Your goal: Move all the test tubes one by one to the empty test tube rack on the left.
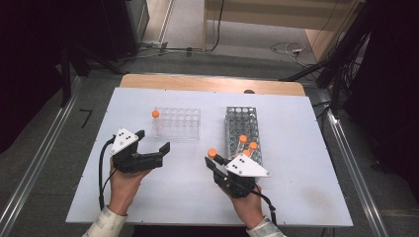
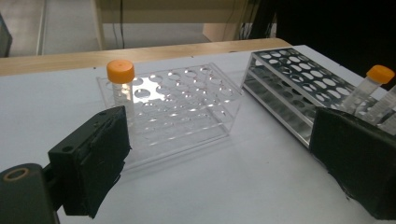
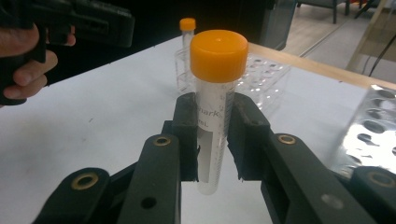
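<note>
Clamping an orange-capped tube upright between its jaws, the right gripper hovers above the white surface, the metal rack beside it, while the left gripper gapes empty before a clear rack.

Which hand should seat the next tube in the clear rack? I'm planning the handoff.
Right, probably: the right gripper is shut on an orange-capped tube, while the left gripper is open beside the clear rack.

Left gripper held low over the table, jaws spread wide, nothing between them. Right gripper above the table's near edge, jaws clamped on an orange-capped tube, held upright.
</note>
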`<state>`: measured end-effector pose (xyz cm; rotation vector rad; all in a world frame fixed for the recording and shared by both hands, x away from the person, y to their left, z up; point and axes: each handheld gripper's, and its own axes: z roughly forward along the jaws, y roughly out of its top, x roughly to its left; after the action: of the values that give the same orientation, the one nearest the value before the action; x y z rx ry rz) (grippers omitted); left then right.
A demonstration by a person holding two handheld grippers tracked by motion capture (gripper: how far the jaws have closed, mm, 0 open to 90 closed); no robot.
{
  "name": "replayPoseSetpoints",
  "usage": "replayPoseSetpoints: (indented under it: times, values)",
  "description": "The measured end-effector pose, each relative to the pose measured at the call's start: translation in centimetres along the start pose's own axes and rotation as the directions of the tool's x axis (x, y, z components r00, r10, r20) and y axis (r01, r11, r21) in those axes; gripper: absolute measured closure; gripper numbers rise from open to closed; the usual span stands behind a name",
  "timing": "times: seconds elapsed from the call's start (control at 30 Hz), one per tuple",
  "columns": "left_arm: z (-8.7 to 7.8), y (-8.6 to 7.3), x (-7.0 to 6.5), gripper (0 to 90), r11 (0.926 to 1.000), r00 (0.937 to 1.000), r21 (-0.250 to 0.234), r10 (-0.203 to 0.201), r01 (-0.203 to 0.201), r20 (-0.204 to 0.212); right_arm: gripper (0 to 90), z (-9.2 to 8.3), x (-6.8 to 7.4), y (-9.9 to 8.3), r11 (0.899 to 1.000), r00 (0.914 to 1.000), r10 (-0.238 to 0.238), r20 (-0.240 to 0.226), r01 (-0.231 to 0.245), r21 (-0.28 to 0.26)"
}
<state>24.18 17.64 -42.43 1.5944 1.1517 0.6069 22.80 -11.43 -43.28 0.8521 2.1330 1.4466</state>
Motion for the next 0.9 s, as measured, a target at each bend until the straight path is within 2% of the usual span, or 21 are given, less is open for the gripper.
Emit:
replayPoseSetpoints:
  times: [0.2,0.33,0.43,0.53,0.57,0.7,0.77,0.8,0.83,0.9]
  values:
    - [-0.2,0.1,-0.6,6.8,0.9999,0.9995,-0.008,0.013,-0.013,0.027,71.5,2.9,1.4,0.4,1.0,0.9993,0.003,-0.037,-0.002,0.027]
    - [-0.4,0.2,-1.3,7.2,0.9996,0.9984,-0.013,0.025,-0.024,0.051,71.5,4.0,2.0,0.5,0.999,0.9984,0.012,-0.055,-0.009,0.044]
    - [-0.5,0.3,-1.9,10.7,0.9989,0.9961,-0.026,0.04,-0.038,0.078,71.5,4.9,2.4,0.7,0.998,0.9977,0.02,-0.065,-0.016,0.054]
    - [-0.7,0.3,-2.3,20.0,0.9976,0.9926,-0.049,0.055,-0.049,0.109,71.5,6.0,2.8,0.8,0.998,0.9973,0.023,-0.071,-0.018,0.066]
    - [-0.7,0.3,-2.4,20.0,0.9971,0.9905,-0.056,0.058,-0.051,0.125,71.5,6.0,2.8,0.8,0.998,0.9973,0.023,-0.071,-0.018,0.066]
    - [-0.6,0.2,-2.8,33.5,0.9956,0.9806,-0.058,0.083,-0.074,0.177,71.6,6.7,3.3,1.0,0.997,0.9962,0.021,-0.084,-0.015,0.074]
    - [-0.5,0.1,-3.0,35.9,0.9946,0.9761,-0.052,0.099,-0.09,0.194,71.6,6.8,3.4,1.0,0.997,0.9959,0.022,-0.088,-0.015,0.074]
    - [-0.4,0.1,-3.1,40.8,0.9942,0.9747,-0.046,0.104,-0.097,0.197,71.5,7.0,3.6,1.1,0.997,0.9954,0.018,-0.094,-0.011,0.073]
    - [-0.3,0.0,-3.2,40.8,0.9937,0.9732,-0.044,0.11,-0.103,0.202,71.5,7.0,3.6,1.1,0.997,0.9954,0.018,-0.094,-0.011,0.073]
    - [-0.2,-0.1,-3.4,47.3,0.9919,0.971,-0.041,0.126,-0.12,0.204,71.5,7.0,3.9,1.1,0.997,0.9948,0.013,-0.101,-0.006,0.072]
